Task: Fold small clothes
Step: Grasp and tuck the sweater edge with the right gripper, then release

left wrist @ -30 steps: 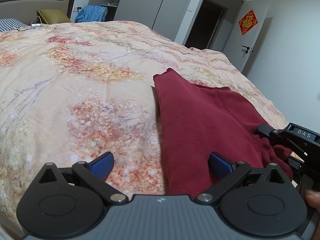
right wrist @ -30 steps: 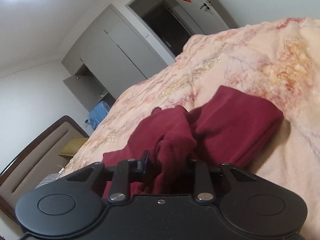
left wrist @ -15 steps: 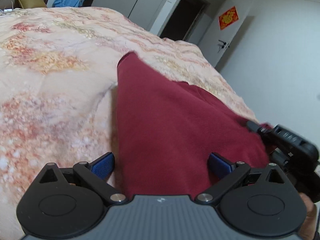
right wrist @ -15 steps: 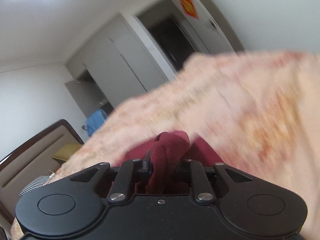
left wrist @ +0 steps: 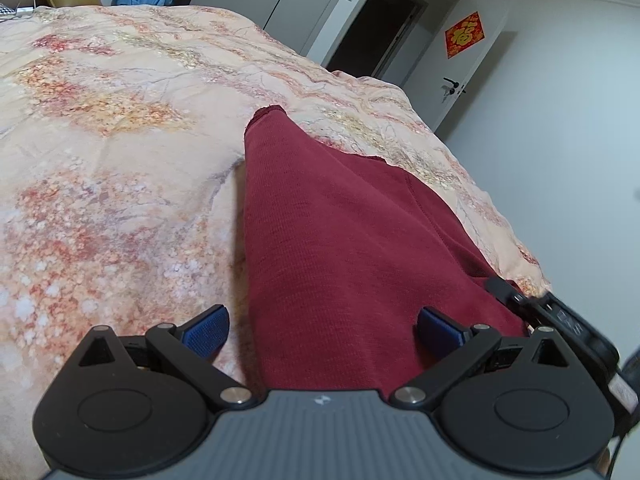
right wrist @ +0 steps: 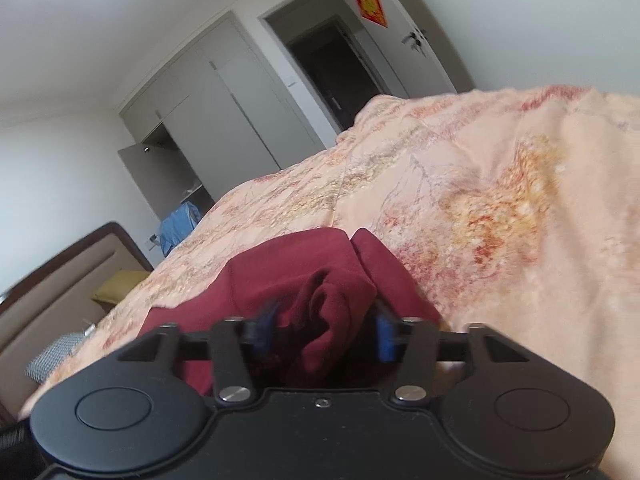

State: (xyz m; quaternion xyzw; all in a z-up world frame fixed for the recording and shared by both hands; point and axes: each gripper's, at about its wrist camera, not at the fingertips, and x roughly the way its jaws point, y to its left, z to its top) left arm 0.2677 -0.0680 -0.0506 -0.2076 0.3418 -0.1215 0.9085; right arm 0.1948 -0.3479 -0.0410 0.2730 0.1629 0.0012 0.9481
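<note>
Dark-red garment (left wrist: 340, 240) lies across bedspread (left wrist: 120, 160) centre, running 12 to 6 o'clock; R gripper (right wrist: 324, 330), clamped on its bunched end 1 s ago, is opening, cloth prob. freed between pads, so fold's laid; L gripper (left wrist: 322, 330) spread, empty.

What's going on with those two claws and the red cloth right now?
Left gripper open, empty, over red garment. Right gripper opening, bunched red fabric between pads. Garment lies on bedspread. Nothing in the way.

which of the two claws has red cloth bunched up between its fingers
The right claw: a bunched fold of the dark red knit garment sits between its opening fingers. The left claw spans flat cloth, wide open.
</note>
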